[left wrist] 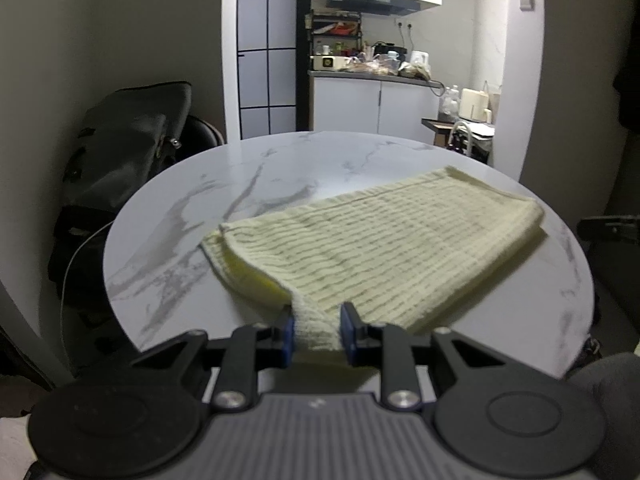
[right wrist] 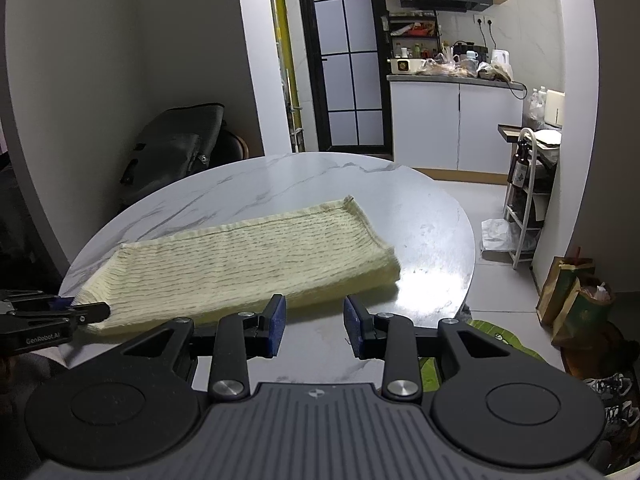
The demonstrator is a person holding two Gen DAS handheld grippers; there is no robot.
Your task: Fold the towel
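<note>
A pale yellow ribbed towel [left wrist: 372,248] lies folded on the round white marble table [left wrist: 280,168]. My left gripper [left wrist: 317,330] has its blue pads around the towel's near corner, which is lifted slightly off the table. In the right wrist view the towel [right wrist: 248,256] stretches across the table [right wrist: 312,184], and the left gripper [right wrist: 60,312] holds its left corner. My right gripper [right wrist: 315,322] is open and empty, just in front of the towel's near long edge, above the table.
A black bag [left wrist: 128,148] on a chair stands behind the table at the left. A kitchen counter [right wrist: 452,76] with clutter is at the back. A white rack [right wrist: 524,196] and paper bags [right wrist: 576,296] stand on the floor at the right.
</note>
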